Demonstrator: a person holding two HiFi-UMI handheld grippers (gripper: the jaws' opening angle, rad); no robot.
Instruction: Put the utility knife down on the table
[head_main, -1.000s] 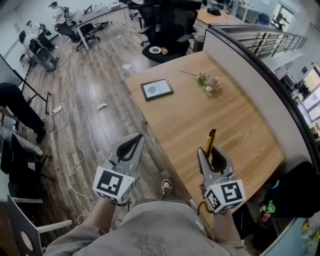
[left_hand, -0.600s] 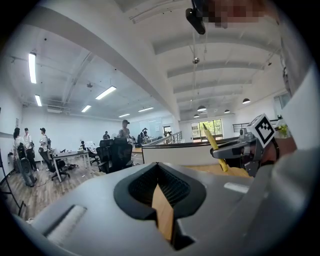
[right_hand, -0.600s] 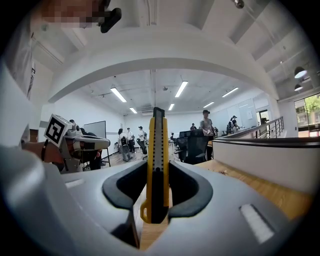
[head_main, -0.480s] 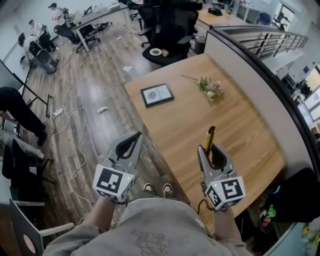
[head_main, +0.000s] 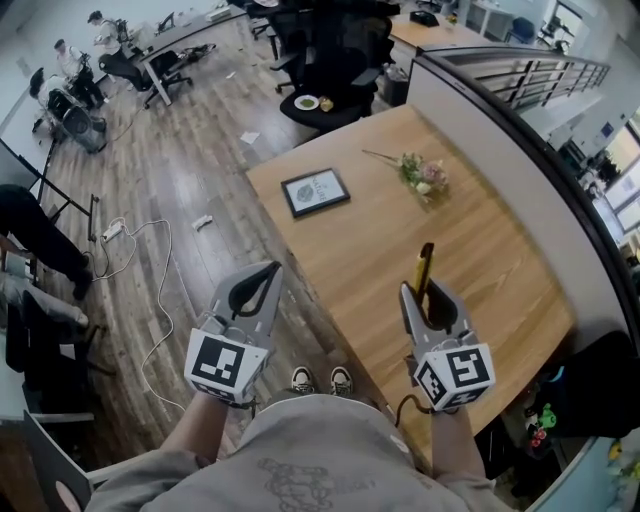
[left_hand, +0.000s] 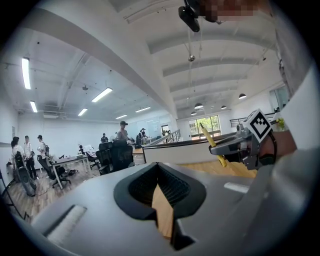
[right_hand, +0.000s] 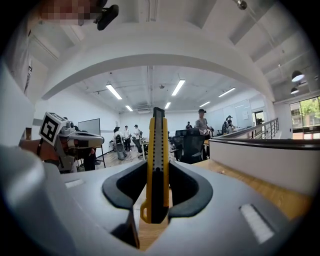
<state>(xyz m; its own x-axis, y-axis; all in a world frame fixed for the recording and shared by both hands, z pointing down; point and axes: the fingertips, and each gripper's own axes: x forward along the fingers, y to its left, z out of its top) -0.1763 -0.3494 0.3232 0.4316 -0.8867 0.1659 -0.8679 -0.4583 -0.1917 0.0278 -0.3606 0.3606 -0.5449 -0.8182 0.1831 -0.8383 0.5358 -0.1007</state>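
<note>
A yellow and black utility knife (right_hand: 156, 165) stands upright between the jaws of my right gripper (right_hand: 156, 192), which is shut on it. In the head view the utility knife (head_main: 423, 268) sticks out forward from the right gripper (head_main: 428, 305), held above the near part of the wooden table (head_main: 480, 250). My left gripper (head_main: 254, 290) hangs left of the table edge, over the floor; its jaws are shut with nothing between them. From the left gripper view, the left gripper (left_hand: 159, 196) is shut and the knife (left_hand: 212, 145) shows at the right.
On the far part of the table lie a framed picture (head_main: 315, 191) and a small bunch of flowers (head_main: 417, 173). A grey partition wall (head_main: 520, 140) runs along the table's right side. Cables (head_main: 150, 290) trail over the wooden floor at left. Office chairs (head_main: 335, 60) stand beyond the table.
Both grippers keep their hold and places. The view has shifted slightly, and the person's shoes now show below, nearer the table edge.
</note>
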